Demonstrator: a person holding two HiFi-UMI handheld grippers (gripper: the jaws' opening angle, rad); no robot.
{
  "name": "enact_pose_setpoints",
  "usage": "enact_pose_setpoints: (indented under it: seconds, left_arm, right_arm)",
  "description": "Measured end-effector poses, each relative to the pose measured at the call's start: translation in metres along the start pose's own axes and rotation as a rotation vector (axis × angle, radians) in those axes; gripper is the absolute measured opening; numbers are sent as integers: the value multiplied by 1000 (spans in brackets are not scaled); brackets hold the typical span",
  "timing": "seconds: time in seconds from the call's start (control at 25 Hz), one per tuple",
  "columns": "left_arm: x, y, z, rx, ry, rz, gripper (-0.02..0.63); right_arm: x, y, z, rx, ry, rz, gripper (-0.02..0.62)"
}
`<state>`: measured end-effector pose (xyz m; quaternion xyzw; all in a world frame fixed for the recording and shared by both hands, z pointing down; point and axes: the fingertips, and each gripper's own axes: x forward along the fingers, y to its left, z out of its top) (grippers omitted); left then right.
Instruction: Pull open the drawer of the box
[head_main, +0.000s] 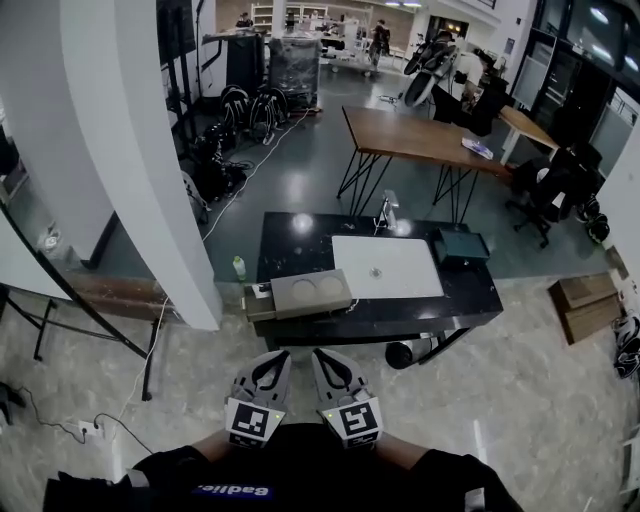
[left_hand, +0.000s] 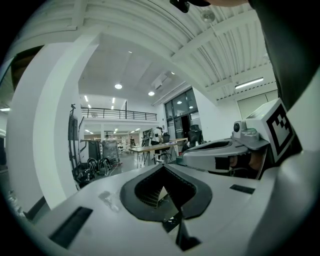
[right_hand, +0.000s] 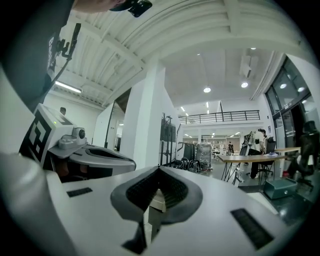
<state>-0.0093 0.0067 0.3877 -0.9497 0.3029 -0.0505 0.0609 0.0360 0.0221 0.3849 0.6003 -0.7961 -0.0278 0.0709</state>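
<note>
A grey box (head_main: 312, 292) lies on the near left part of a black table (head_main: 470, 300), far in front of me in the head view. A lower piece of it, probably the drawer (head_main: 257, 299), juts out at its left end. My left gripper (head_main: 272, 357) and right gripper (head_main: 322, 354) are held side by side close to my body, well short of the table. Both are shut with nothing between the jaws. In the left gripper view, the left gripper (left_hand: 163, 169) points across the hall, with the right gripper's body (left_hand: 220, 152) beside it. In the right gripper view, the right gripper (right_hand: 159, 170) shows its jaws together.
A white sheet (head_main: 386, 267) and a teal case (head_main: 461, 244) lie on the black table. A thick white pillar (head_main: 150, 150) stands at the left, with a bottle (head_main: 239, 267) on the floor by it. A wooden table (head_main: 420, 135) stands behind, and cardboard (head_main: 585, 302) lies at the right.
</note>
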Motion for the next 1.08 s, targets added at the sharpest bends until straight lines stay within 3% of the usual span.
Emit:
enact_pose_setpoints:
  seconds: [1.08]
  left_arm:
    - [-16,-24,-6,-19,22,10,2]
  right_arm:
    - [-22,8,-7,-20,23,-1,-2]
